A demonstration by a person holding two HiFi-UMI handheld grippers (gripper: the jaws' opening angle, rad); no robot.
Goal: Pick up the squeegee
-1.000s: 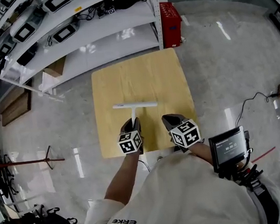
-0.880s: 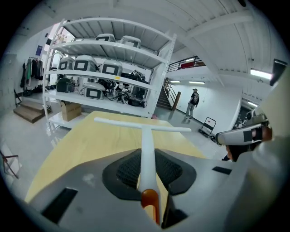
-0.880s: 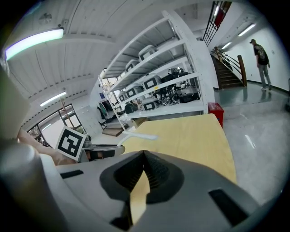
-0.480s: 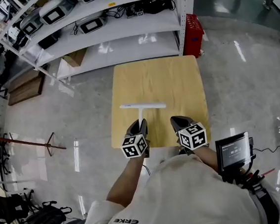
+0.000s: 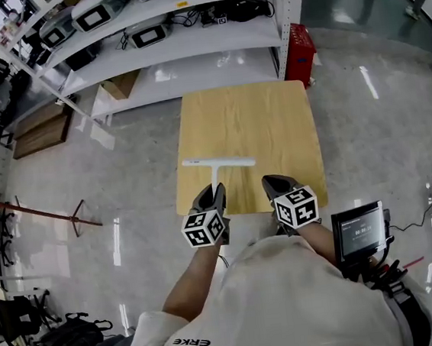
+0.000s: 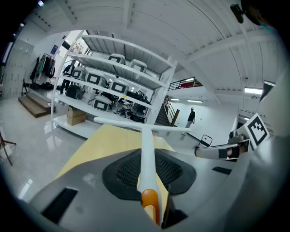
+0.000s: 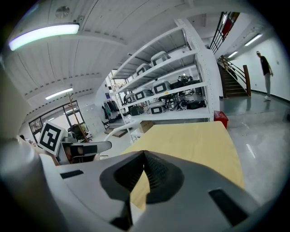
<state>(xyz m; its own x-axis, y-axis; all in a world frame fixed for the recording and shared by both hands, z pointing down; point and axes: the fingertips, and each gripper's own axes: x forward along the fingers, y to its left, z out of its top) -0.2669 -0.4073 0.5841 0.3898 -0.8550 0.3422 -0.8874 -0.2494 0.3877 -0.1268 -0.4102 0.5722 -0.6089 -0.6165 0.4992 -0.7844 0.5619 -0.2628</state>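
Note:
The squeegee is white and T-shaped, with an orange end on its handle. My left gripper is shut on the handle and holds it over the near edge of the wooden table. In the left gripper view the handle runs forward between the jaws, and the blade lies crosswise, raised above the tabletop. My right gripper hovers beside it to the right. Its jaws meet at the tips with nothing between them.
White shelving with monitors and cables stands behind the table. A red crate sits at its right end, and a cardboard box on the lowest shelf. A small screen hangs by the person's right side. A person stands far off near stairs.
Both grippers have drawn back towards the person and risen. The left one has carried the squeegee along, still gripped by the handle.

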